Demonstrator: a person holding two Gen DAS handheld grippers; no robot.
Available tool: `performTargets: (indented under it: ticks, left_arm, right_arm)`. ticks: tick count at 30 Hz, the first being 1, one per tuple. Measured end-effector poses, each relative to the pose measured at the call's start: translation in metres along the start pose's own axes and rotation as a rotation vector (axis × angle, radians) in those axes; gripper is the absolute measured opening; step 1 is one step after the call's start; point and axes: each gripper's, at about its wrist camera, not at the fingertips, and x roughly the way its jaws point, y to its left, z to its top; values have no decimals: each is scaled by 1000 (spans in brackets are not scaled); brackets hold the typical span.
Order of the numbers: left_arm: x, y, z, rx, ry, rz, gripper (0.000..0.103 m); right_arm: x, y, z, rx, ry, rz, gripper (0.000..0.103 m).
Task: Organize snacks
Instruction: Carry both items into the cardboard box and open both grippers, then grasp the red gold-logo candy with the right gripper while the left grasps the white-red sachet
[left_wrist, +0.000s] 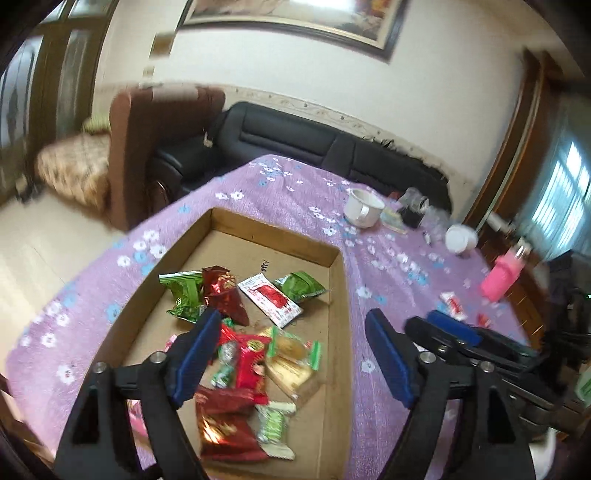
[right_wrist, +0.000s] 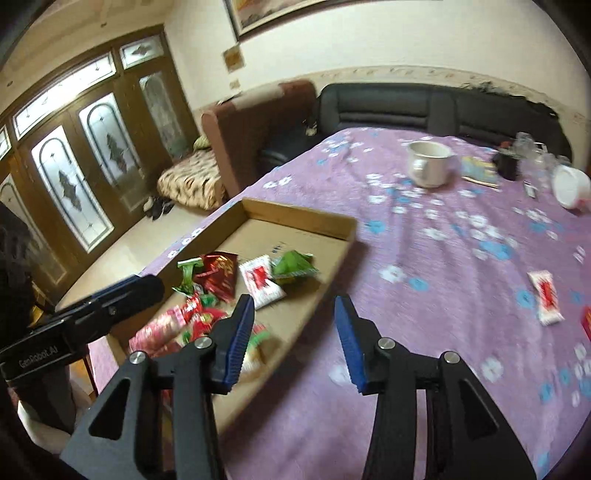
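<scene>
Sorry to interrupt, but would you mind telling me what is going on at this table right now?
A person is sorting snacks into a shallow cardboard box on a purple flowered tablecloth, using a gripper in each hand. The box already holds a pile of wrapped snacks. Both the left gripper and the right gripper are open and empty. A white-and-red snack packet lies loose on the cloth to the right, outside the box. A white mug stands further back.
</scene>
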Motion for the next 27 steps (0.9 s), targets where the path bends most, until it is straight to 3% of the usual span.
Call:
performTargets:
  ticks: [5,12,27]
  left_arm:
    - [3,-47,-12,127,46,9,80]
    - [8,-85,-27,243,76,80,80]
    - [17,-112,-44,282,157,92,80]
  right_arm:
    - [-22,-36,-23,112,-7,-27,54]
    - [-46,-77,-49,201,-16,-85,54]
    - [-64,-109,-71,277,-32,-84,55]
